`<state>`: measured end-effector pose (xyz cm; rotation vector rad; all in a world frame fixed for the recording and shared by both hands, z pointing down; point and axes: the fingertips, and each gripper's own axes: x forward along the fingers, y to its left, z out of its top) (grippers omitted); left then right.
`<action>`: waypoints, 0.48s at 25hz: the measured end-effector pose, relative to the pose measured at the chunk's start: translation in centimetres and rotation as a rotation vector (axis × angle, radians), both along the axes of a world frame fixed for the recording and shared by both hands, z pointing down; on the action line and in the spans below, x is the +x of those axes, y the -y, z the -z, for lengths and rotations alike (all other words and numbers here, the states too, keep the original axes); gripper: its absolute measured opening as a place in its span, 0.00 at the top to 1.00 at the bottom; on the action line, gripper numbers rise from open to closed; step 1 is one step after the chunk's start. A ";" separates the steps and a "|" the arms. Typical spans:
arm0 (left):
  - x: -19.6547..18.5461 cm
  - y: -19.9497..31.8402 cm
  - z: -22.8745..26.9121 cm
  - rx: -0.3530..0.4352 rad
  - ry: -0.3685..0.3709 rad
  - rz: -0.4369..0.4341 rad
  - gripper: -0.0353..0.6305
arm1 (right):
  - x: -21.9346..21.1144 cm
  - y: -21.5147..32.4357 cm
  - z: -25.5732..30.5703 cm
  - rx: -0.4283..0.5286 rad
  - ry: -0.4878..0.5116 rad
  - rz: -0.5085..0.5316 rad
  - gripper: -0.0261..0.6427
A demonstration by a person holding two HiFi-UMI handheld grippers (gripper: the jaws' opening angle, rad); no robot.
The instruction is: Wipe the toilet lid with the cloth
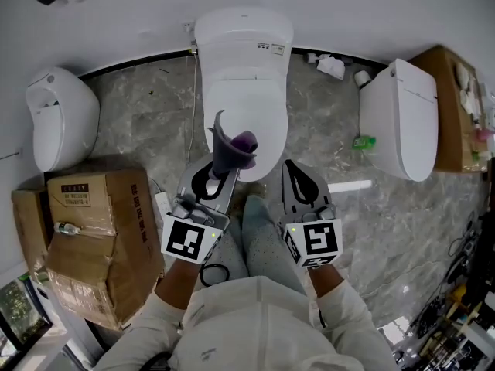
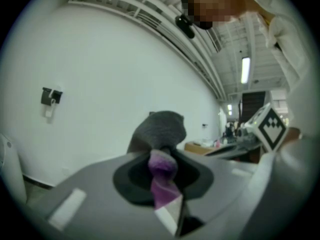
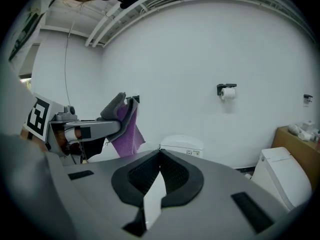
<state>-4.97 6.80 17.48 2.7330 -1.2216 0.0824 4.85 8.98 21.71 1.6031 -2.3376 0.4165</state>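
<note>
Head view: at centre, the left gripper [image 1: 226,162] clenches a purple-grey cloth [image 1: 237,147] over the front edge of the closed toilet lid [image 1: 246,103]. Beside it, the right gripper [image 1: 294,170] is clamped on nothing. A cardboard box [image 1: 93,230] sits lower left. Left gripper view: the bunched cloth blocks the middle. Right gripper view: the jaws meet, and a paper roll [image 3: 228,92] hangs upper right.

A white toilet [image 1: 244,41] stands in the middle with its lid [image 1: 246,103] down. The left gripper [image 1: 223,165] holds a purple and grey cloth [image 1: 236,147] over the front of the lid. The right gripper [image 1: 292,172] is just beside it, holding nothing. A brown box [image 1: 97,230] sits at the left.
</note>
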 end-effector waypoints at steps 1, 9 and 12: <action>0.1 0.2 -0.7 -0.001 0.006 0.002 0.85 | 0.1 0.3 -0.4 0.001 -0.001 0.000 0.94; 0.6 1.2 -6.3 -0.029 0.015 0.021 0.85 | 1.4 2.5 -5.2 0.003 -0.024 -0.006 0.94; 0.6 1.2 -7.8 -0.041 0.020 0.026 0.85 | 1.2 2.6 -6.9 0.000 -0.043 0.011 0.94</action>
